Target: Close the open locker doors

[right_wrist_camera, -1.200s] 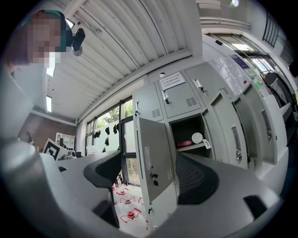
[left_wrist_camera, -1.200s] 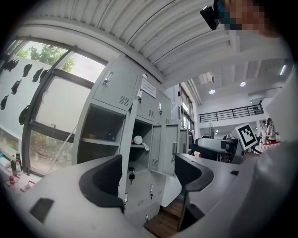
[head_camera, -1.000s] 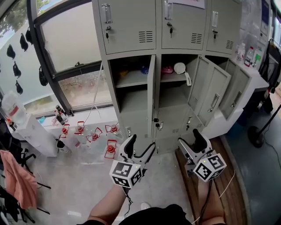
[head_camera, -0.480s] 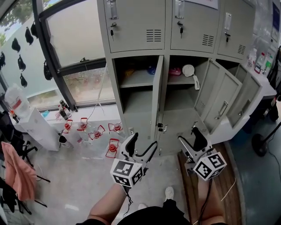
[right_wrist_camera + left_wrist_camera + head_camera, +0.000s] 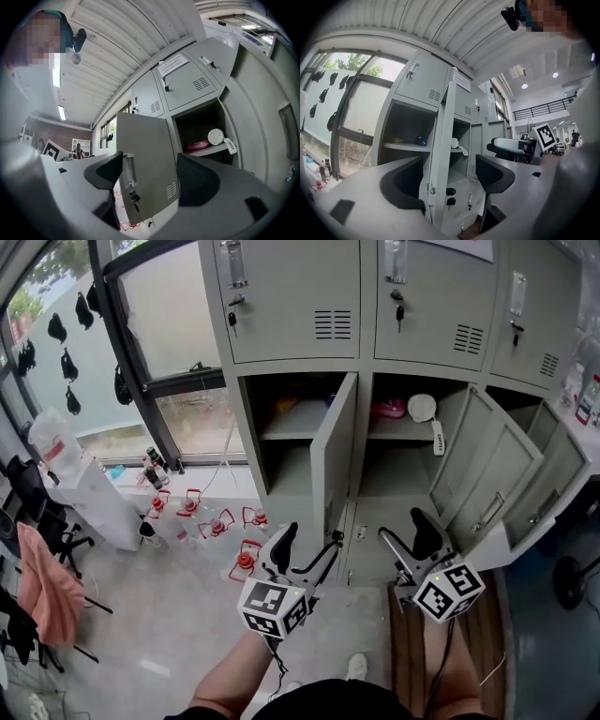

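Observation:
The grey lockers [image 5: 300,306] have a closed top row. Below it three doors stand open: the left door [image 5: 333,456], seen edge-on, the middle door [image 5: 487,479] and the right door [image 5: 555,486]. My left gripper [image 5: 307,549] is open and empty, well short of the left door's lower edge. My right gripper [image 5: 408,536] is also open and empty, in front of the middle compartment. In the left gripper view the left door's edge [image 5: 440,154] shows far off between the jaws of the left gripper [image 5: 447,180]. In the right gripper view that door's face [image 5: 145,164] fills the gap of the right gripper [image 5: 150,176].
Shelves hold a pink item [image 5: 386,409] and a white round object [image 5: 422,407]. Red-and-white items [image 5: 202,521] lie on the floor under the window. A white dispenser [image 5: 89,498] and a pink cloth [image 5: 52,592] are at left. A wooden strip [image 5: 412,652] runs under my right arm.
The lockers have grown larger and nearer in the head view as I walk up to them. Both grippers keep their open pose. The three doors have not moved.

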`<state>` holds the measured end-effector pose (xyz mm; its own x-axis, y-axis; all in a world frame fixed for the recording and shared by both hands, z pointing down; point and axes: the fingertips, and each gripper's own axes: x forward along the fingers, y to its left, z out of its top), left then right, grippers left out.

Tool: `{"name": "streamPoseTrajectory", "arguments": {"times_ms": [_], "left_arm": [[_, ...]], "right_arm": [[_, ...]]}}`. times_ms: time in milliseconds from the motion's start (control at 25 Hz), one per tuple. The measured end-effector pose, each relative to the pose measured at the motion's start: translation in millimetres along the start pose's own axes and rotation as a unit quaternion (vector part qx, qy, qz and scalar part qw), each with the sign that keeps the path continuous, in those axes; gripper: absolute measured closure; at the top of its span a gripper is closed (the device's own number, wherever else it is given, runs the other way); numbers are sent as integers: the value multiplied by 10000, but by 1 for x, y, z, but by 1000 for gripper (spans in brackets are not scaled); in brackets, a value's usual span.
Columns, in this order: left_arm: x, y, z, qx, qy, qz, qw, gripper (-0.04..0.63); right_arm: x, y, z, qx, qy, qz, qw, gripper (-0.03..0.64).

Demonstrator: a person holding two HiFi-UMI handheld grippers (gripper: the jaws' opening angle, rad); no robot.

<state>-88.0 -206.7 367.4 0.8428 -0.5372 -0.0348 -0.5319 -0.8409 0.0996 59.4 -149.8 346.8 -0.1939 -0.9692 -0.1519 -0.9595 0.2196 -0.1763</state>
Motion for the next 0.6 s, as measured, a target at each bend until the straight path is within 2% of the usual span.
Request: {"name": "streamPoseTrajectory", "arguments": {"times_ms": [280,600], "left_arm": [[35,10,-6,78,19,429,9990,239],[55,21,-5,80,-22,899,9959,239]], "right_arm": [[28,-39,-5,159,53,382,9991,261],[59,-59,-4,253,111,857,9959,262]]}}
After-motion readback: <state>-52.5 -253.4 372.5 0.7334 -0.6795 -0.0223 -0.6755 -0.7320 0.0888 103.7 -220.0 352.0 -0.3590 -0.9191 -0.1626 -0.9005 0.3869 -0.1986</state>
